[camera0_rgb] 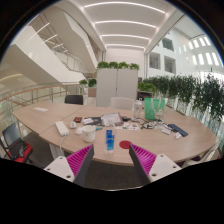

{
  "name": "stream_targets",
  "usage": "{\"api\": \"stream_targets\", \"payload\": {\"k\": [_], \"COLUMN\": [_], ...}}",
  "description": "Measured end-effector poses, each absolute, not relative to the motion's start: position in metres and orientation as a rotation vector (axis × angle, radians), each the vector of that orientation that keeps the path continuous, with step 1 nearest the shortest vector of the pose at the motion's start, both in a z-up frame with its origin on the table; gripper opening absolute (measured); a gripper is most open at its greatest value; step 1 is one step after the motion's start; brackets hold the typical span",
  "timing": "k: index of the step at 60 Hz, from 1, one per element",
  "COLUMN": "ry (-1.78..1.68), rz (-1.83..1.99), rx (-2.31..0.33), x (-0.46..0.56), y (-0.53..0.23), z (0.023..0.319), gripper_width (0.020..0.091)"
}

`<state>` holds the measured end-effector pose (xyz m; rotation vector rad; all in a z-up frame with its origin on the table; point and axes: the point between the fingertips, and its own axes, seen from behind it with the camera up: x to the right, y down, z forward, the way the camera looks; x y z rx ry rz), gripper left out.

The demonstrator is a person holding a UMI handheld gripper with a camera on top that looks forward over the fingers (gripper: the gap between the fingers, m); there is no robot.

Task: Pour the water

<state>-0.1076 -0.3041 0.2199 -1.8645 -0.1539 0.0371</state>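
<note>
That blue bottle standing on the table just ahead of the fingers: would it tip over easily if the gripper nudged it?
Probably. The blue bottle stands upright and looks tall for its narrow base, so a push near its top would likely topple it. Its smooth sides may be slippery. How full or heavy it is cannot be told. The gripper is open, short of it.

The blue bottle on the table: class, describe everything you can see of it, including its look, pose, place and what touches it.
The blue bottle is small, slim and bright blue, probably plastic, with a lighter top; its label and any contents are too small to make out. It stands upright on the pale wooden table, near the table's front edge. It sits just ahead of the gripper, in line with the gap between the open fingers, whose pink pads are clear of it. Nothing but the table touches it; papers lie behind it.
</note>
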Motion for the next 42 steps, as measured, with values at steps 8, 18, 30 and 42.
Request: {"api": "stream_targets", "payload": {"k": [8,18,30,42], "ry": [-0.140,-0.111,-0.109,-0.113], "rz": [0.143,0.130,0.112,0.116], "rx": [-1.861,-1.850,-1.794,-1.832], "x": [-0.142,-0.149,-0.149,-0.160], "y": [-0.227,-0.109,-0.023,-0.007], "z": [0.161,0.105,0.073,0.062], "gripper_width": [0.0791,0.0789,0.0726,0.0431]}}
